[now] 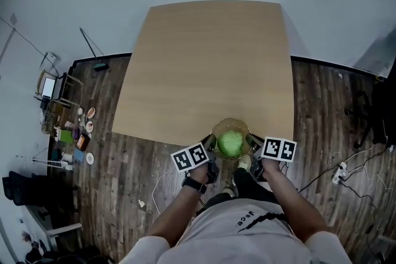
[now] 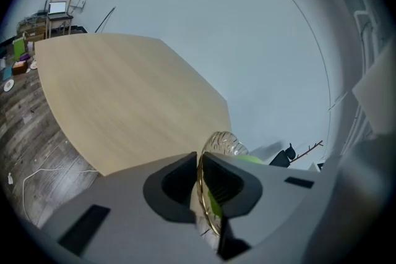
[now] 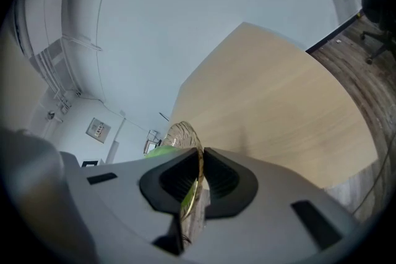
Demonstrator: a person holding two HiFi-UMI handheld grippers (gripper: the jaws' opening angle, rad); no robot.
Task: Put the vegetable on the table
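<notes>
A round, leafy green vegetable (image 1: pixel 231 143) sits in a clear ribbed glass bowl (image 1: pixel 218 128) with a gold edge, at the near edge of the smooth pale wood desk (image 1: pixel 204 65). The left claw (image 1: pixel 210 144) and right claw (image 1: pixel 252 142) are each pinched nearly closed on opposite sides of that edge.
</notes>
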